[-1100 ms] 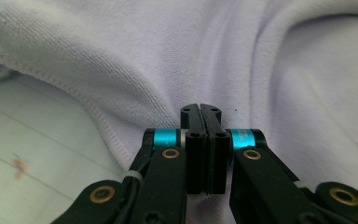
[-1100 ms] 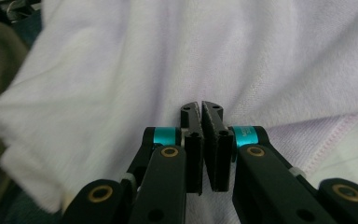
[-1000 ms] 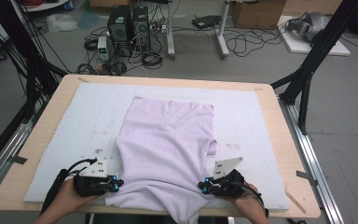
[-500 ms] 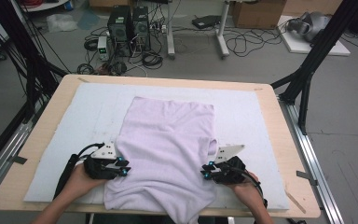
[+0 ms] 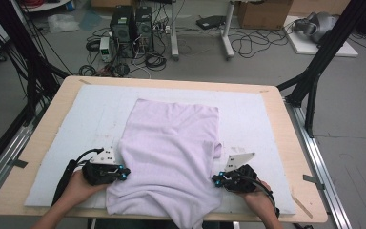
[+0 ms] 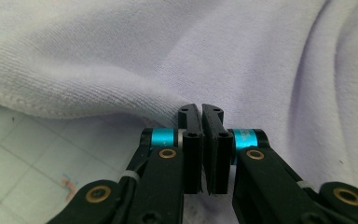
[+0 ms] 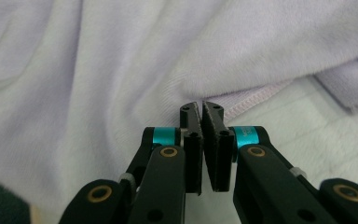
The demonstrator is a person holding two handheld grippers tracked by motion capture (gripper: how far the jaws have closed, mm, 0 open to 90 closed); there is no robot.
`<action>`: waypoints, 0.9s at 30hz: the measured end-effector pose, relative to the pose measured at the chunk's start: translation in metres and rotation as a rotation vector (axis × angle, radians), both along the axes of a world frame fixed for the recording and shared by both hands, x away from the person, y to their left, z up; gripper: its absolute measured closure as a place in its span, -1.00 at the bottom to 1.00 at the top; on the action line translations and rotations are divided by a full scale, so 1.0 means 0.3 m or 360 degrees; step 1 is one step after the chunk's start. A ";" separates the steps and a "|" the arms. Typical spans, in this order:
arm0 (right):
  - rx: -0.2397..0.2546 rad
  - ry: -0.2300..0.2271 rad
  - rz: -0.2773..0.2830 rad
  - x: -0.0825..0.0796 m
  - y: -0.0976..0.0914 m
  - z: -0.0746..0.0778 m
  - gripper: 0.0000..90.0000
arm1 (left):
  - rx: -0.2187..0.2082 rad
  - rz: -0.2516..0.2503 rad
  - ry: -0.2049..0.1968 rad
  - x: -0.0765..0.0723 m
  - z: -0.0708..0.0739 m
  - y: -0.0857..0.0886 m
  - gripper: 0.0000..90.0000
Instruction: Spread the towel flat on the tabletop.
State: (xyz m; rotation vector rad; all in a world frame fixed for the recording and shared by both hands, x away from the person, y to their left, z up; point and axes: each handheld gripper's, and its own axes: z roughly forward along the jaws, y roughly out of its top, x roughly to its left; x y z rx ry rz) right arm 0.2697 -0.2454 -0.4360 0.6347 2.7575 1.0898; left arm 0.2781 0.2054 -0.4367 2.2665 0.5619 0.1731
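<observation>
From above I see my left gripper [image 5: 122,173] and right gripper [image 5: 215,180] flanking the lilac fleece cloth [image 5: 171,148] draped over the near edge of the white padded mat [image 5: 262,119]; in both gripper views their jaws have just snapped together at its hem, nothing visibly pinched.

We are seeing bare white mat [image 5: 81,124] lying open along the left, right and far sides of the lilac cloth [image 5: 171,157], giving the hands free passage there. The cloth itself is taking up the middle and spilling over the near table [image 5: 286,124] edge. The left gripper [image 5: 122,172] and right gripper [image 5: 215,180] are sitting at its near corners, each blocking that side. Black frame posts [image 5: 314,81] are standing off the table's right, beyond reach.
</observation>
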 end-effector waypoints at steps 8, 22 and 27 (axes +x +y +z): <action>0.0039 -0.0044 -0.0030 -0.098 -0.069 0.039 0.92 | -0.0025 -0.0039 -0.0018 -0.086 0.033 0.042 0.92; -0.0053 -0.0042 0.0050 0.044 0.078 0.000 0.62 | 0.0034 0.0038 -0.0028 0.025 0.007 -0.016 0.62; 0.0002 -0.0010 0.0090 0.039 0.073 -0.005 0.93 | 0.0022 0.0009 -0.0024 0.000 0.009 0.006 0.89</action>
